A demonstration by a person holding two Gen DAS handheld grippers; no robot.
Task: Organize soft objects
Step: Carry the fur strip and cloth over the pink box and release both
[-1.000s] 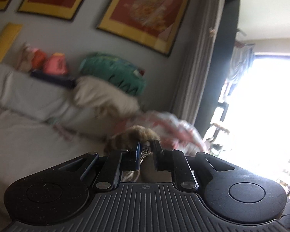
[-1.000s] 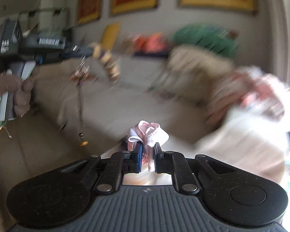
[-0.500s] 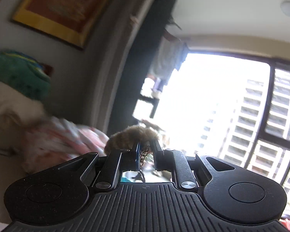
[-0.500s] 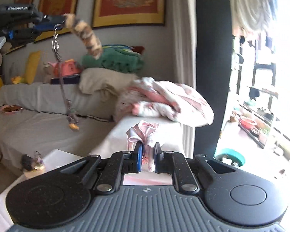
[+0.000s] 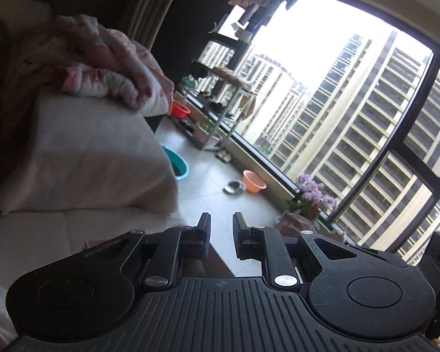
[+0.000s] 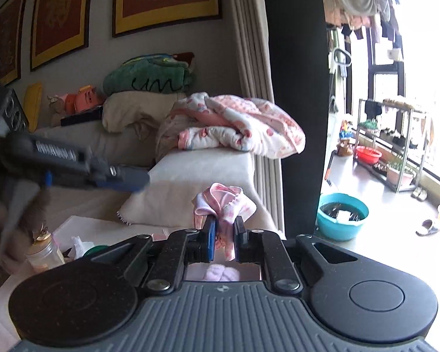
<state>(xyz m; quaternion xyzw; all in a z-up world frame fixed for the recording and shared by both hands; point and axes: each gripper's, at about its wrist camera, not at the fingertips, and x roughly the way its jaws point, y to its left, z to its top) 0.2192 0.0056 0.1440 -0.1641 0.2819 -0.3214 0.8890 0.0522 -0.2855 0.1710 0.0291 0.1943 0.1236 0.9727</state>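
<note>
Sunny living room with a sofa. Our right gripper pinches a small pink cloth, soft, light and floppy; we hold its bunched middle. Our left gripper is parted, holding nothing.

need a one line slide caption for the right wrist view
Right tongs shut on a pink cloth, facing the sofa with its heaped blanket, a teal basin on the floor.
</note>
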